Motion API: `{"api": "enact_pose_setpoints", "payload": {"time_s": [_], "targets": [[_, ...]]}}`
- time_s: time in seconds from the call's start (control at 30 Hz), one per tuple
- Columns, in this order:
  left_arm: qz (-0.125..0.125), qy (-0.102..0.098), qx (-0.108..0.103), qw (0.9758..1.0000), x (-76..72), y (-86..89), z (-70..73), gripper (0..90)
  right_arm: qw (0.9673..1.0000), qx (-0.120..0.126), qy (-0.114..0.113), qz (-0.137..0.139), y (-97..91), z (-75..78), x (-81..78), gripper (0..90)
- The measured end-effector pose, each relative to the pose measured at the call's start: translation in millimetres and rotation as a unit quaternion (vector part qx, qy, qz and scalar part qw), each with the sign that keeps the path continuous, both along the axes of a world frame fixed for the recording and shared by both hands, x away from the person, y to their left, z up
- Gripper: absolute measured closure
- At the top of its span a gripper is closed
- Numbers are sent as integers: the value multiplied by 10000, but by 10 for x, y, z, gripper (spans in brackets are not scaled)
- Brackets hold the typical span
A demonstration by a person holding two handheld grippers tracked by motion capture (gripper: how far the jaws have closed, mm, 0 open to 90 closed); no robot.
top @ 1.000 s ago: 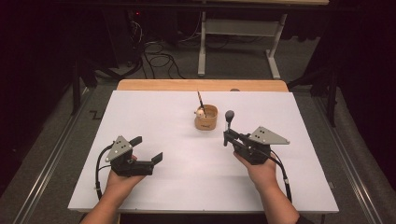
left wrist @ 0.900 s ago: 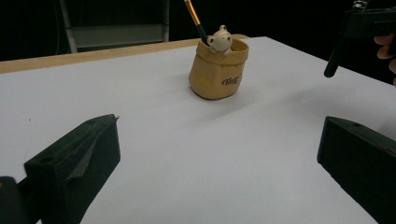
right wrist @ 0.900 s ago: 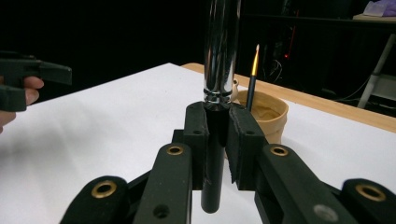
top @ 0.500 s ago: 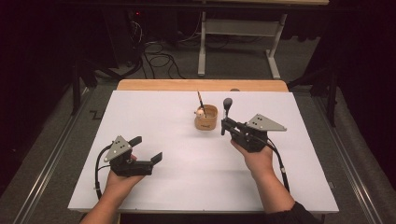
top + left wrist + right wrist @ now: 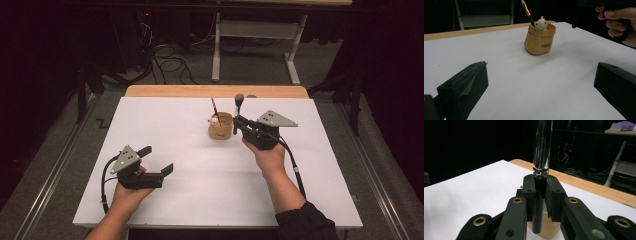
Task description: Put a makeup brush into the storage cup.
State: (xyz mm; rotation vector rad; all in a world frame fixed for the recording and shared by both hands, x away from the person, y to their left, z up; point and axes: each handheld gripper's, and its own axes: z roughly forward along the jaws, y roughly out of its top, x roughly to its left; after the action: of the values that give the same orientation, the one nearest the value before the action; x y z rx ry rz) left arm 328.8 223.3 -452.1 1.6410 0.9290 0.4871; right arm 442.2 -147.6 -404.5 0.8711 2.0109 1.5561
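Two grippers work over a white table (image 5: 165, 125), one in each hand. Right of centre in the high view, the right gripper (image 5: 237, 122) has its jaws clamped on the black handle of a makeup brush (image 5: 238, 106), which stands upright with its dark bristle head at the top. In the right gripper view the brush's handle (image 5: 539, 202) sits pinched between the two pads, its chrome ferrule rising to the top edge of the frame.

Just left of that gripper in the high view stands a small tan pen holder (image 5: 220, 126), shaped like a sack with a little bear figure at its rim; a pencil (image 5: 214, 107) leans out of it towards the upper left. The held brush is just beside the holder's right rim, above the table.

At the lower left of the high view, the left gripper (image 5: 156, 160) rests low over the sheet, jaws wide apart with nothing between them, well apart from the holder. In the left gripper view the holder (image 5: 539, 40) stands at upper centre.
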Motion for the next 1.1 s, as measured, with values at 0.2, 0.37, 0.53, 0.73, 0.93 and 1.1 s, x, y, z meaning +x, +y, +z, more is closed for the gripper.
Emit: {"api": "enact_pose_setpoints", "payload": {"time_s": [0.2, 0.37, 0.53, 0.73, 0.93, 1.1], "targets": [[-9, 9, -3, 10000, 2, -3, -1, 2, 10000, 22, -68, 23, 55, 32, 84, 805], [-12, -1, -13, 10000, -3, -5, 2, 2, 10000, 64, -33, 27, 122, 35, 146, 805], [-12, -4, -28, 10000, -2, 2, 3, 2, 10000, 11, -34, 50, 171, 29, 215, 806], [-12, -17, -26, 10000, -3, 5, 6, 2, 10000, -60, -17, -26, 212, 48, 302, 805], [-12, -15, -22, 10000, 2, 5, 4, 2, 10000, -83, 32, -44, 247, 18, 369, 806], [-26, -18, -20, 10000, -5, -2, 5, 2, 9999, -98, 105, -76, 262, -17, 418, 805]]}}
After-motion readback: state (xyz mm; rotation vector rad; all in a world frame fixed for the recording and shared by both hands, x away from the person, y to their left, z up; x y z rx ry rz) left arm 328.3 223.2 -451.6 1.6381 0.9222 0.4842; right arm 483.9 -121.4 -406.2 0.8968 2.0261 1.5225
